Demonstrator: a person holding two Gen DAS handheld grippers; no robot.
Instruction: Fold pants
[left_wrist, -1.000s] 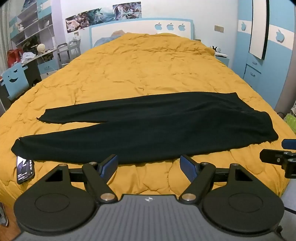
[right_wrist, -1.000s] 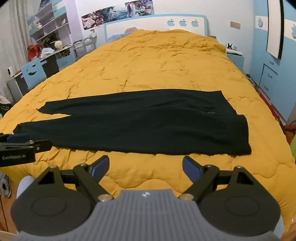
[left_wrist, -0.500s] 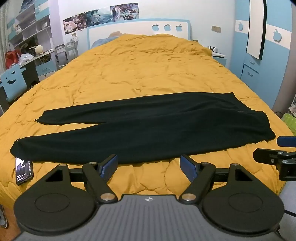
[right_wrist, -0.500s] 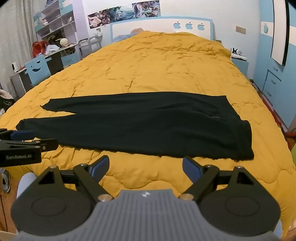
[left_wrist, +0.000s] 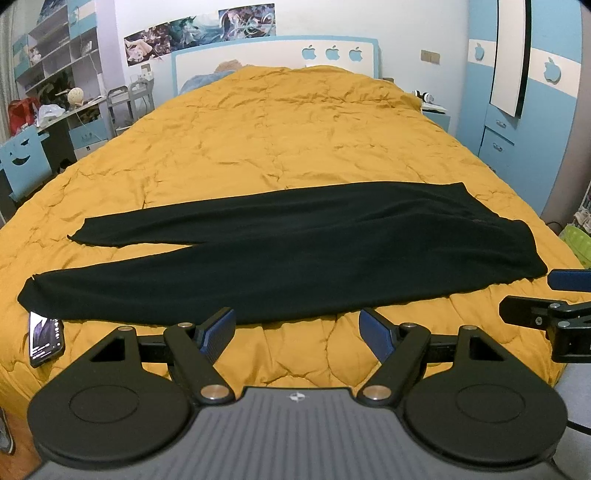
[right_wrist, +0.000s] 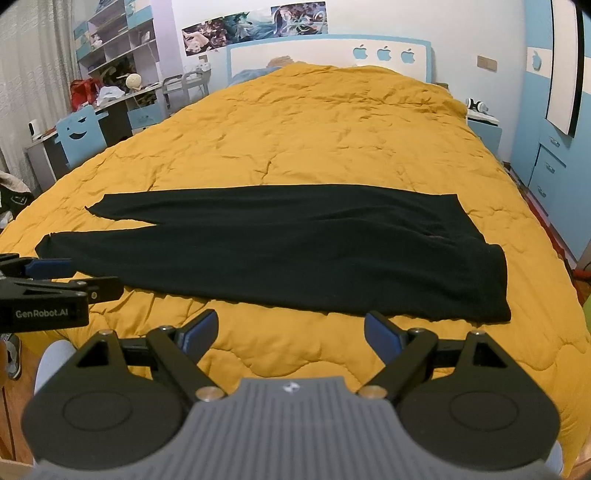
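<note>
Black pants (left_wrist: 295, 254) lie flat across the orange quilt (left_wrist: 280, 140), legs pointing left and waistband at the right. The same pants (right_wrist: 295, 247) fill the middle of the right wrist view, waist edge near the right. My left gripper (left_wrist: 297, 328) hovers open just short of the near leg's lower edge, nothing between its blue pads. My right gripper (right_wrist: 290, 332) is also open and empty, just in front of the pants' near edge. The right gripper shows in the left wrist view as well, at the right edge.
A phone (left_wrist: 46, 338) lies on the quilt by the near leg's cuff. A desk with a blue chair (left_wrist: 22, 162) and shelves stand at the left of the bed. A nightstand (right_wrist: 484, 127) and blue wardrobe (left_wrist: 517, 122) stand at the right. Headboard (right_wrist: 328, 55) at the far end.
Both grippers have shifted slightly toward the bed; the pants sit a little closer in both views. The pants lie unmoved and both grippers stay open.
</note>
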